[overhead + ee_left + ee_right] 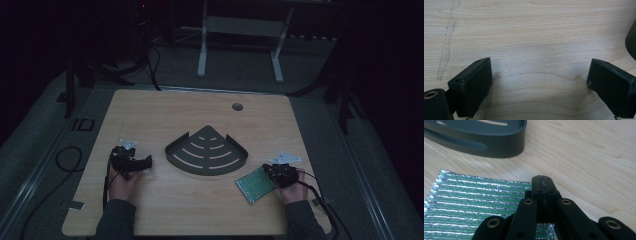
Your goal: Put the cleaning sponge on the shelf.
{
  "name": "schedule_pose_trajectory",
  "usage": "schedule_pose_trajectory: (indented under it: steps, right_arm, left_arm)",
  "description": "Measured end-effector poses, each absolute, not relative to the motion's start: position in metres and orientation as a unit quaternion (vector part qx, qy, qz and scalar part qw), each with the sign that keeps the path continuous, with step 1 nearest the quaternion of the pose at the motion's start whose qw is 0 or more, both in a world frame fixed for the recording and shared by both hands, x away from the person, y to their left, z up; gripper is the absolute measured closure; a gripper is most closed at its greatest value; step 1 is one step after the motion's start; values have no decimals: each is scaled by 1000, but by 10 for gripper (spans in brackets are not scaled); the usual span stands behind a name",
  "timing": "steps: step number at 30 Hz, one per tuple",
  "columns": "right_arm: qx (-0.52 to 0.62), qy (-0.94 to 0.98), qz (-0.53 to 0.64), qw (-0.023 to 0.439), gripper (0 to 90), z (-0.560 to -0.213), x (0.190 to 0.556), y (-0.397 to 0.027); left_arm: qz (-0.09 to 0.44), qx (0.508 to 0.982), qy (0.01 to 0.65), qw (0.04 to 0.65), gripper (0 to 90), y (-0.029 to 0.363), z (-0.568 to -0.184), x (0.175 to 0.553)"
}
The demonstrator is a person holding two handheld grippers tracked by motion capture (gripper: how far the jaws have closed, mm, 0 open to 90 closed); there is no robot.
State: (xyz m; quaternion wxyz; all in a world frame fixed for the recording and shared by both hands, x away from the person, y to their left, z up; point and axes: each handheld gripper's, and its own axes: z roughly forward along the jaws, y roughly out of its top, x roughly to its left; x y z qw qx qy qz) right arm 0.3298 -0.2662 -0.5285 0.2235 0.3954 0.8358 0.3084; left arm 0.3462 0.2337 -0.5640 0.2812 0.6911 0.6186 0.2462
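A: Green foil, ribbed and shiny, so calling it the foil sheet (255, 184). Lying flat on the wooden table (165, 110), near the front right corner, just beside the dark fan-shaped tray (210, 172) but not touching. Any read on the step?

B: Looks like the grab stage. Right gripper (274, 172) parked at the sheet's right-hand edge, jaws pressed fully together. In the right gripper view, foil sheet (474, 202) running right up under the right gripper (541, 182), seemingly nipped by the edge between the pads. Can't swear to the pinch though, with such thin stuff. Not lifted yet, going by how flat on the wood.

A: And the left gripper (142, 163)?

B: Idle, by the look of it. Resting on the table left of the tray, well apart from the sheet. Jaws spread wide in the left gripper view, left gripper (540, 82) holding nothing, just bare wood grain between. Sliver of the tray (631, 42) off at the right edge there.

A: So, next move?

B: Probably carrying the sheet over to the tray (499, 147), 1 hand only. Calls for a lift off the table first, high enough to clear the tray's raised rim, then across and down onto the slotted floor. Worth keeping the squeeze firm: floppy, slippery material, held by 1 edge, likely to droop or slide out. Maybe bring in gripper number 2 for the far edge if sagging.
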Motion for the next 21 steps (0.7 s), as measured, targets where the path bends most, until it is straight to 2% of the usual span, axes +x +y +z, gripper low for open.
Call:
schedule_pose_trajectory:
  steps: [21]
  right_arm:
    - [390, 846, 289, 219, 899, -531, 307, -275]
  left_arm:
    - [246, 691, 618, 281, 65, 234, -564, 346]
